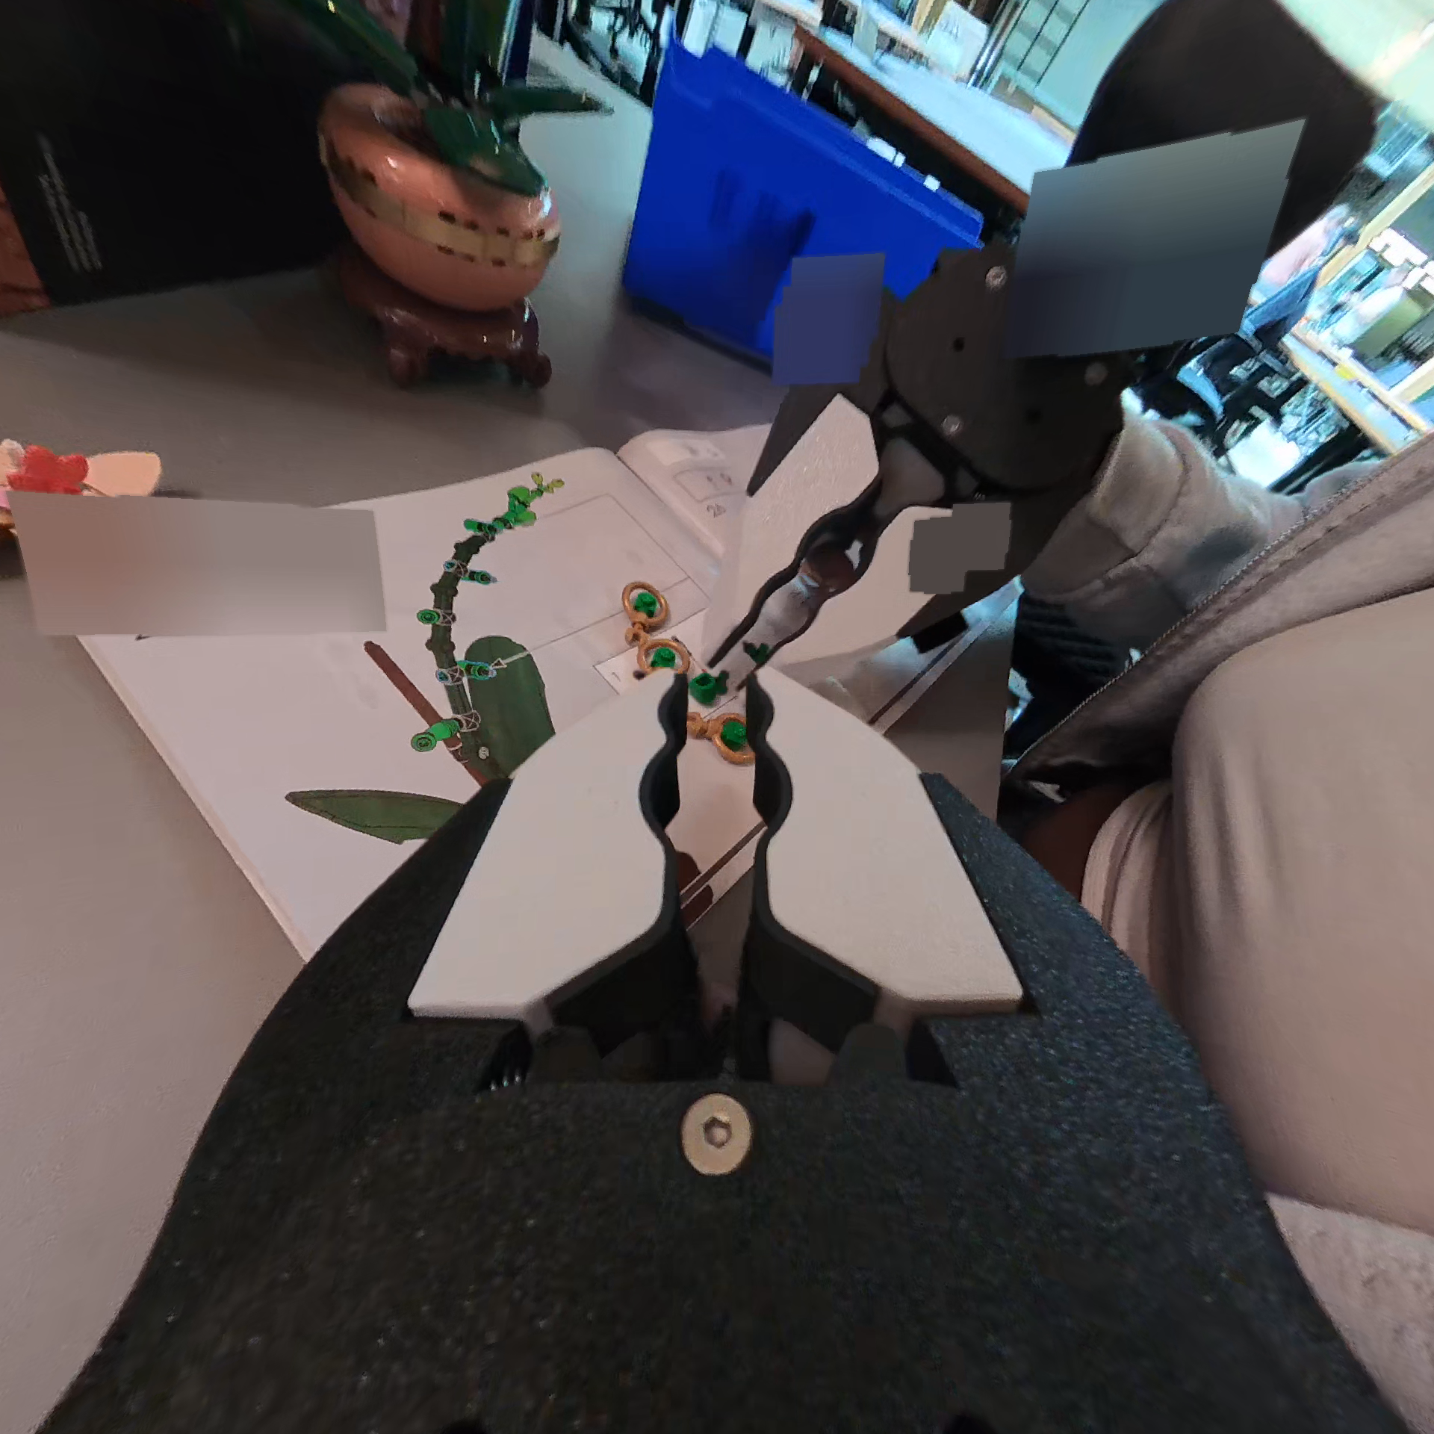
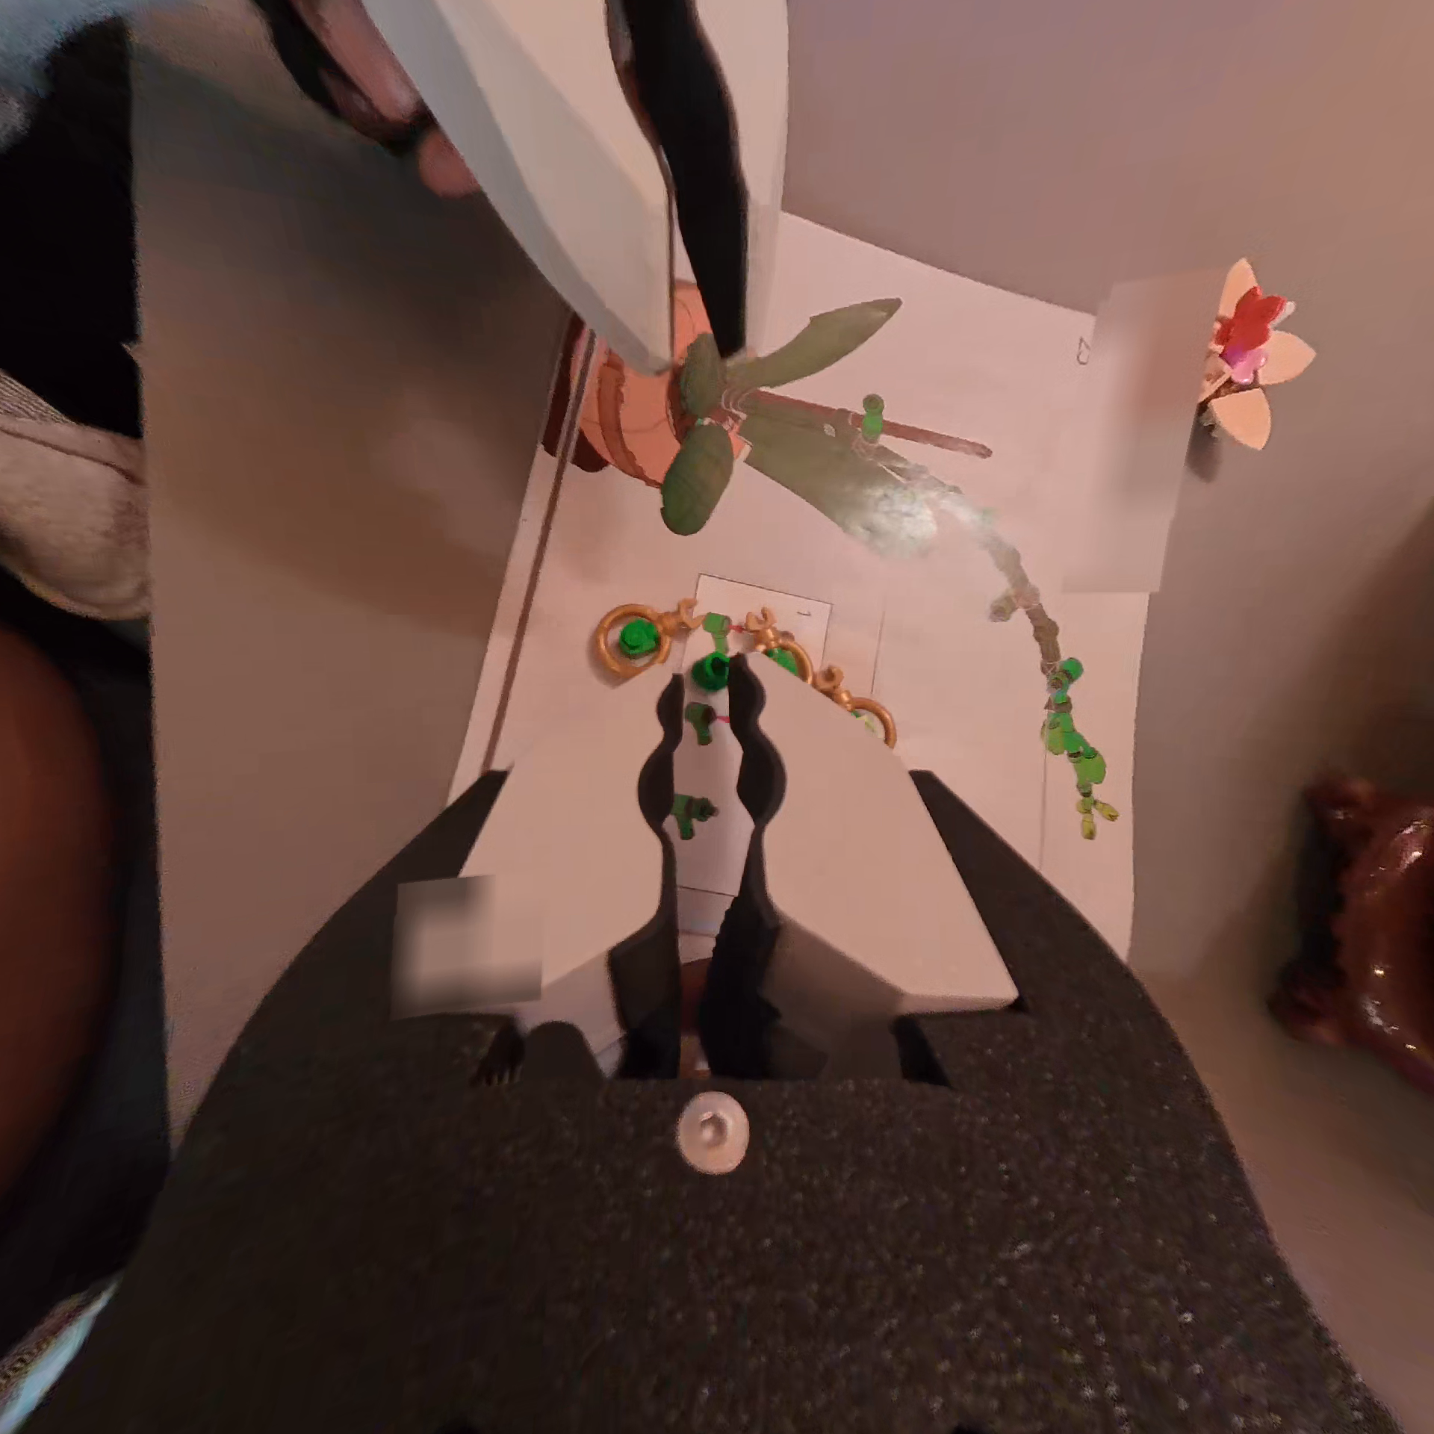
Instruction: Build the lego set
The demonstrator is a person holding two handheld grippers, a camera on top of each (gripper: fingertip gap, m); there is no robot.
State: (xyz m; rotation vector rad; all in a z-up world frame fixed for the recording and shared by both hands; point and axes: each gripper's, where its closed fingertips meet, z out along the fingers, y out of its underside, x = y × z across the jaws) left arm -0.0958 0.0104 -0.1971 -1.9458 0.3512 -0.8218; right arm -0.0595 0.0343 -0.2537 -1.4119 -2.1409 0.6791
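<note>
While the open instruction booklet (image 1: 256, 698) lies flat on the grey table (image 1: 116, 892), two hand-held grippers converge from opposite sides on a small green Lego piece (image 1: 704, 686) resting on its page. The piece sits right at the fingertips of both tools, among three gold ring pieces (image 1: 658, 656) with green studs set in them, which lie loose in a row on the same page. From the right gripper (image 2: 710, 673), the green piece lies dead ahead, lodged in the gap at the very tips; its fingers stand narrowly parted, and it appears to pinch or at least touch the piece, though a firm hold cannot be confirmed. The left gripper (image 1: 712, 687) faces it from the other side, its fingers a little apart, tips just short of the same piece and holding nothing that shows. The piece is too small for a long axis to be read. Judging by the layout, the right tool is the nearer and better placed to lift it; the neighbouring gold rings sit close enough to be nudged. The partly built orchid pot (image 1: 442, 225) stands well apart at the table's far side, and a finished flower (image 2: 1249, 349) lies beyond the page edge.
</note>
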